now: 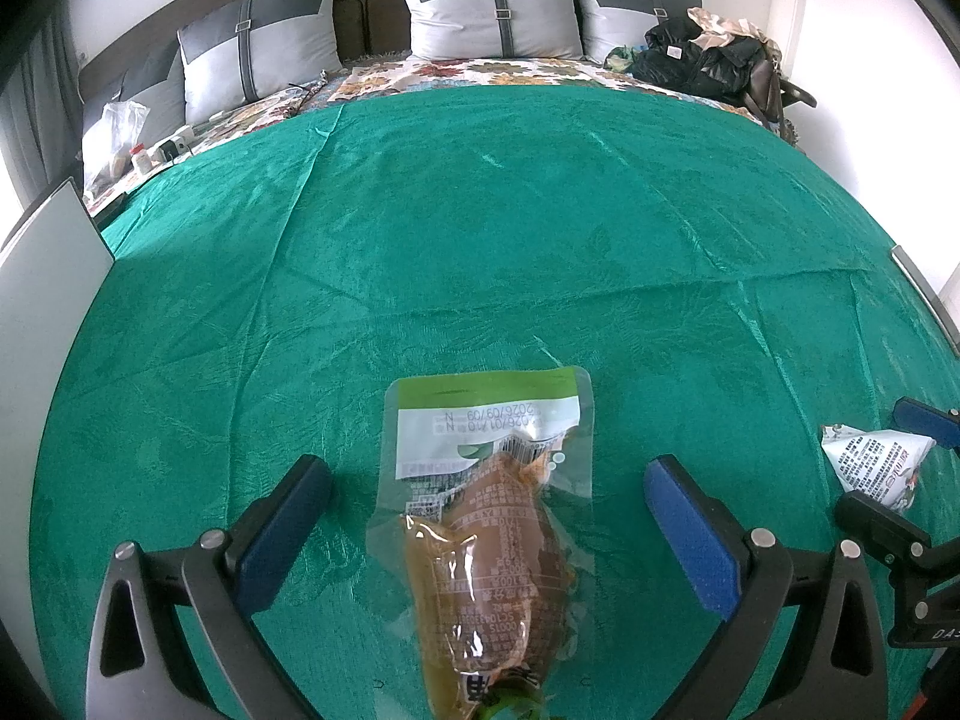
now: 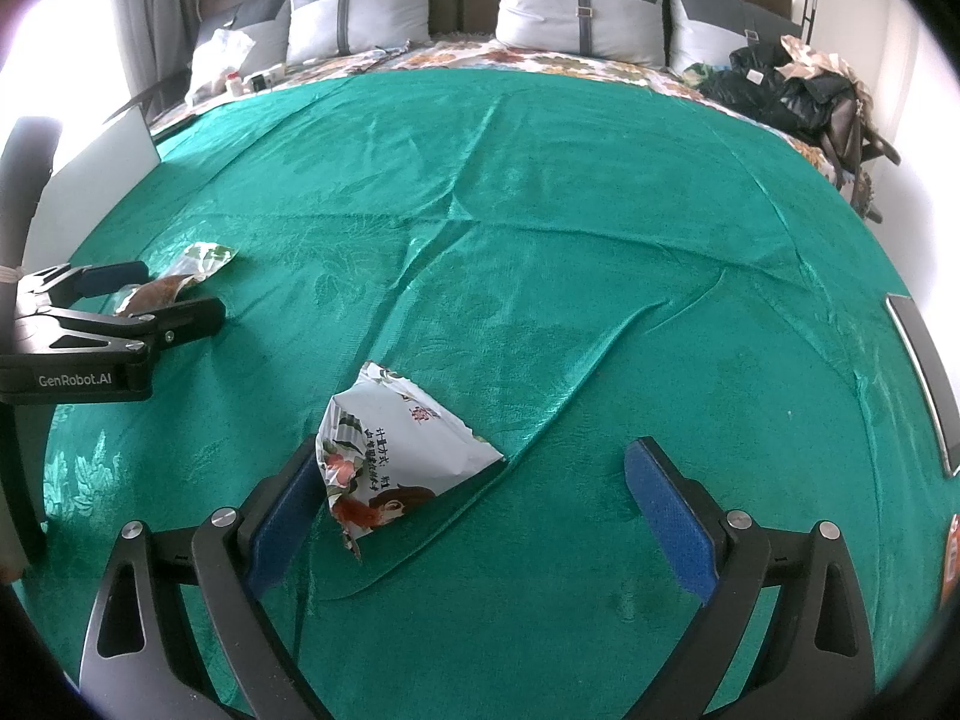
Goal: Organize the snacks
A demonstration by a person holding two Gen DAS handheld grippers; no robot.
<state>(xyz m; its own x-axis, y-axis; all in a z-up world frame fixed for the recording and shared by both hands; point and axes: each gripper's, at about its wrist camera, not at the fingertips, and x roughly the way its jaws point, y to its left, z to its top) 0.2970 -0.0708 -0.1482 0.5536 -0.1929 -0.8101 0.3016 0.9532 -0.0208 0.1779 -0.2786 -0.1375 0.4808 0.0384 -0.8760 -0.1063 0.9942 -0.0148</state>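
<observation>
A clear vacuum pouch with a brown snack and a green-white label [image 1: 486, 516] lies on the green bedspread [image 1: 480, 228], between the open fingers of my left gripper [image 1: 489, 468], untouched. It also shows small in the right wrist view [image 2: 174, 282], between the left gripper's fingers [image 2: 150, 294]. A white crumpled snack bag with red print [image 2: 396, 456] lies on the spread against the left finger of my open right gripper [image 2: 474, 468]. The same bag shows in the left wrist view [image 1: 876, 462], between the right gripper's fingers.
Grey pillows [image 1: 486, 6] line the headboard. A pile of dark clothes and a bag [image 1: 708, 60] sits at the far right. A plastic bag and small bottles [image 1: 120, 144] sit at the far left. A white panel [image 1: 42, 276] stands at the left edge.
</observation>
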